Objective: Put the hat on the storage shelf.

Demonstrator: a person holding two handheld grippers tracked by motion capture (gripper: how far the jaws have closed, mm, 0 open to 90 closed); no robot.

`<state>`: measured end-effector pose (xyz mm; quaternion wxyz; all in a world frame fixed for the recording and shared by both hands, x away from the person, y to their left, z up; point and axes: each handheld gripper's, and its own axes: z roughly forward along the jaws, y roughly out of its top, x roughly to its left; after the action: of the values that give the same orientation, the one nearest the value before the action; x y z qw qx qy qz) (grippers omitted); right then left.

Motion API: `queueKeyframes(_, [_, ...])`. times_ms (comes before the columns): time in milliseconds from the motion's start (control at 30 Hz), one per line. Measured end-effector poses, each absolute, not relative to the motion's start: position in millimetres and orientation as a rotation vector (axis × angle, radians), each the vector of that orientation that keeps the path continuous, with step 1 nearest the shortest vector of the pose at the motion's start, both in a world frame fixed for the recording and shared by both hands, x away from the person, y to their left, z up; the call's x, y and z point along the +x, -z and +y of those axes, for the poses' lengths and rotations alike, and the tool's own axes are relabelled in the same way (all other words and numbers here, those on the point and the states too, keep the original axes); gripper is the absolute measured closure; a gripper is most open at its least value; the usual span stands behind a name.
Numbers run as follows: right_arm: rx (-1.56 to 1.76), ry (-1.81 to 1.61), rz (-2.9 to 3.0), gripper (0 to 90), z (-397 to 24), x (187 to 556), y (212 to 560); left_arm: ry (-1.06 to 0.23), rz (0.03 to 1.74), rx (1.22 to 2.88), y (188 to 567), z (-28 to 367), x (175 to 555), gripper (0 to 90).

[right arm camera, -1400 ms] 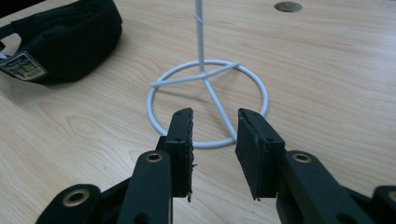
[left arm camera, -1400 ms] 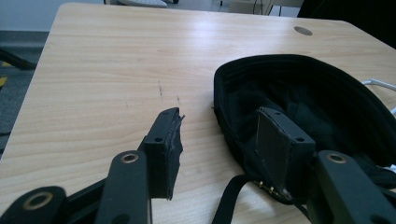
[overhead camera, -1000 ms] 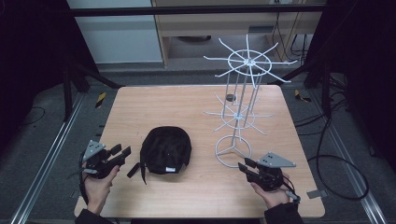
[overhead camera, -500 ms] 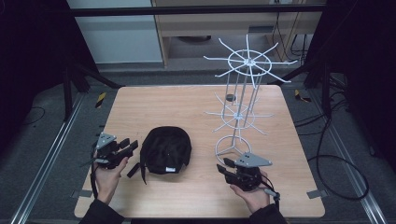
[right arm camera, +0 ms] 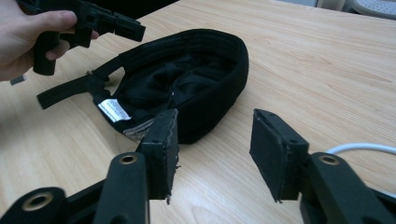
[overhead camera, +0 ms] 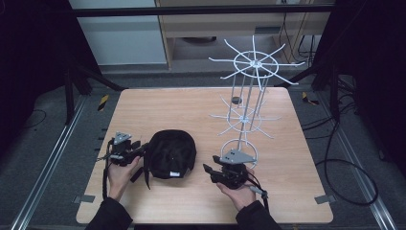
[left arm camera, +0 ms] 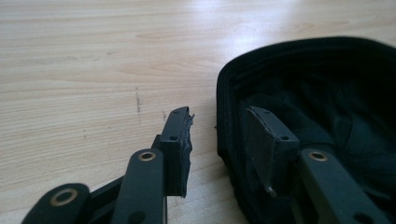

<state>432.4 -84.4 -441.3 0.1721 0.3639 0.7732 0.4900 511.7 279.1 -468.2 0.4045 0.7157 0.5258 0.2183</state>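
Now, line by line from the table:

Cap: black cap point(overhead camera: 171, 153) lies upside down on the wooden table point(overhead camera: 191, 105), near-left of centre, its hollow facing up, between the two grippers.

Cap and left gripper: left gripper point(overhead camera: 139, 150) sits just beside the cap's left edge; in the left gripper view the cap's rim point(left arm camera: 224, 102) runs up between the jaws, one jaw outside over bare wood, the other inside the hollow.

Left gripper: jaws about half open and have just been closing a little, rim between them; the outer pad stands clear of the rim, and whether the inner pad touches the cloth cannot be told.

Cap and right gripper: right gripper point(overhead camera: 207, 169) hangs to the right of the cap, near but apart, jaws pointing left at it; in the right gripper view the cap point(right arm camera: 187, 88) lies beyond the jaw tips.

Right gripper: jaws fairly wide and have just been opening, bare table between them, nothing held.

High view adds: white wire rack point(overhead camera: 249, 96) standing on the far-right part of the table, its round base just beyond the right gripper.

Right gripper view adds: cap's strap point(right arm camera: 65, 91), a white label point(right arm camera: 113, 110) inside the rim, and the left hand point(right arm camera: 28, 37) gripping its tool.
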Motion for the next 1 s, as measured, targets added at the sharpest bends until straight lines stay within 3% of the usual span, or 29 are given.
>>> queueKeyframes(300, [1.068, -1.363, 2.208, 45.6, -52, 452, 452, -0.5, 1.326, 1.844, 478, 279, 519, 66.2])
queueKeyframes(533, [1.099, -1.36, 2.232, 44.3, -25, 465, 464, -0.459, 1.332, 1.866, 481, 276, 518, 78.5])
queueKeyframes(1000, [1.177, -1.286, 2.256, 45.5, -22, 474, 479, -0.439, 1.322, 1.876, 477, 276, 497, 80.7])
